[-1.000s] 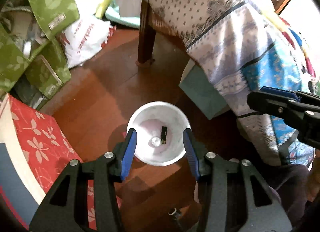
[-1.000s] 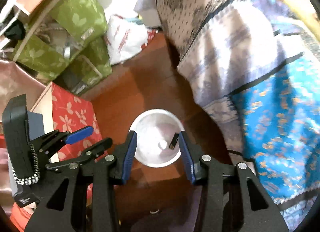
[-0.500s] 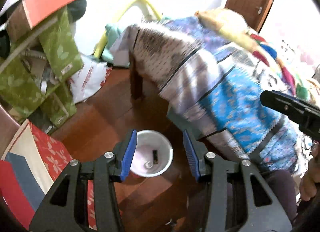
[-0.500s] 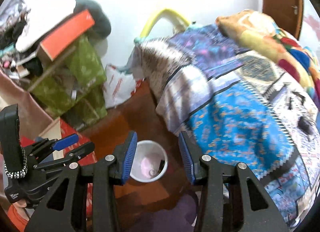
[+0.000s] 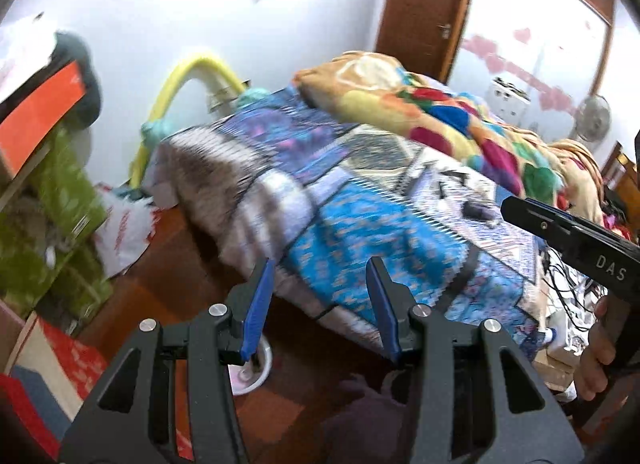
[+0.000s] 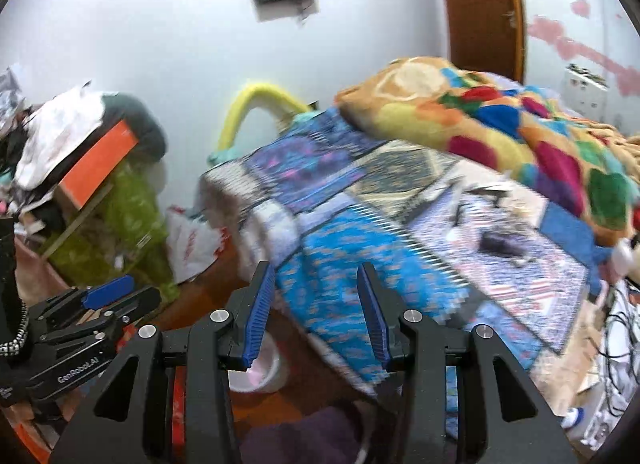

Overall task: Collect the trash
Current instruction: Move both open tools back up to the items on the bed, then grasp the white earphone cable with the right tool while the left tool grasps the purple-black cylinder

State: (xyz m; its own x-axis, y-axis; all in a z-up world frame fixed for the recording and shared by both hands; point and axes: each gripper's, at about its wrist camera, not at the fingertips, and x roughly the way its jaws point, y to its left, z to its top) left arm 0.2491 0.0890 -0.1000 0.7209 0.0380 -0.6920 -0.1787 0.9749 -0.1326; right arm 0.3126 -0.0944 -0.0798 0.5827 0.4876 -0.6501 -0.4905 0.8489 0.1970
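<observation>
Now the trash on show is a few small dark scraps (image 5: 478, 211) lying on the patchwork bedspread (image 5: 360, 223), about 2 o'clock from the left gripper (image 5: 320, 304) in its own view; in the right wrist view the same scraps (image 6: 500, 244) sit at 2 o'clock from the right gripper (image 6: 316, 312). Blur makes them hard to identify. The white bin (image 5: 256, 368) stands on the wooden floor (image 5: 192, 264) at 7 o'clock, mostly hidden behind the left gripper's left finger, just beside the bed's edge; the right view shows its rim (image 6: 264, 368) low between the fingers.

Both tools have their jaws apart with nothing between the blue pads, only bedspread behind them. A hand (image 5: 600, 348) holds the right gripper at 3 o'clock in the left view.

Outward: a multicoloured blanket (image 5: 440, 111) is heaped at 1 o'clock, green bags (image 5: 52, 223) and a white plastic bag (image 5: 124, 232) at 9 o'clock, cables (image 5: 568, 284) at 4 o'clock.

Risks, as judgement: scraps are small and flat on soft fabric, so the pads may pinch bedspread with them or miss altogether. The busy print hides dark bits, so some could be left. Cables nearby could be snagged or mistaken for trash. The bin is low and half hidden, so a drop from bed height may miss it.
</observation>
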